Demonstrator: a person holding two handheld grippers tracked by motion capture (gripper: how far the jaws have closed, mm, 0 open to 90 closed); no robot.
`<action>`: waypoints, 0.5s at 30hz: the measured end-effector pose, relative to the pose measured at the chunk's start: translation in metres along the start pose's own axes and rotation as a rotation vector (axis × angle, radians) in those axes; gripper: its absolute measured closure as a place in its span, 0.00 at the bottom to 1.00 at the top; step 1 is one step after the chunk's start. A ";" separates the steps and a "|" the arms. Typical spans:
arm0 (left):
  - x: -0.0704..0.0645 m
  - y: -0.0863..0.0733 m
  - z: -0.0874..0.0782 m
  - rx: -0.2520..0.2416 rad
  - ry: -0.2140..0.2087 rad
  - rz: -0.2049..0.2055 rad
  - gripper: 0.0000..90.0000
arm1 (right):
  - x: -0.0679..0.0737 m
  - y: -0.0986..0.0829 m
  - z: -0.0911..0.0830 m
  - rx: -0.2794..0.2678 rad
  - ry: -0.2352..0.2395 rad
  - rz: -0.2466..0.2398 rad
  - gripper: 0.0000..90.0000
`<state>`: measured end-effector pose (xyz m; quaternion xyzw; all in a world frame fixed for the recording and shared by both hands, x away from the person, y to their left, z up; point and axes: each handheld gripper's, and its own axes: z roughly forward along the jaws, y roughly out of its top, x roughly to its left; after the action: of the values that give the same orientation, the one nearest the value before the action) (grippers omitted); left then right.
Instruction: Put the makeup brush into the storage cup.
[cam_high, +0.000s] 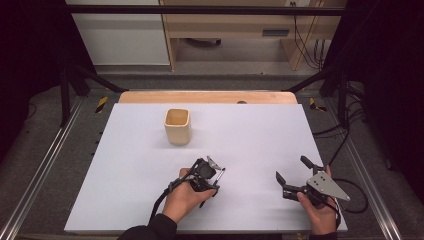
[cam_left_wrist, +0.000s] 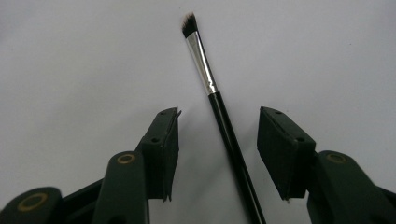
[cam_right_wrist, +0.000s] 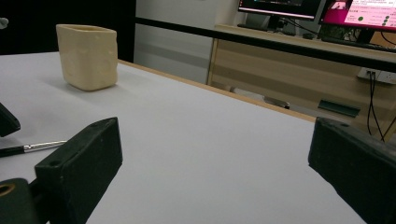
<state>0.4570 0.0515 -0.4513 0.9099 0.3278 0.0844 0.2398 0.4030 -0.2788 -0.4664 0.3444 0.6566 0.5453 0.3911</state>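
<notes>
Your counter (cam_high: 125, 165) has wide bare white surface around both hands, and its far wooden edge lies well beyond the cup. The cream cup (cam_high: 177, 126) stands upright toward the far side, mouth up; you cannot see its inside well enough to tell the contents. Your left gripper (cam_left_wrist: 218, 140) has its jaws spread on either side of the makeup brush (cam_left_wrist: 219, 112), which lies flat, bristles pointing away from you. Your right gripper (cam_high: 290, 176) hovers near the right edge, jaws wide apart.
</notes>
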 end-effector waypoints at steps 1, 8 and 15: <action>0.000 0.000 0.000 -0.003 0.004 -0.004 0.55 | 0.000 0.000 0.000 0.001 0.000 0.001 0.04; 0.000 -0.001 0.000 0.001 0.011 -0.018 0.56 | 0.000 0.000 0.000 0.001 -0.002 -0.004 0.04; 0.000 -0.002 -0.001 -0.012 0.019 -0.025 0.55 | 0.000 0.000 0.000 0.003 -0.002 -0.005 0.04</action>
<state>0.4559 0.0530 -0.4515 0.9035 0.3410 0.0920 0.2430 0.4030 -0.2785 -0.4665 0.3439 0.6578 0.5431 0.3925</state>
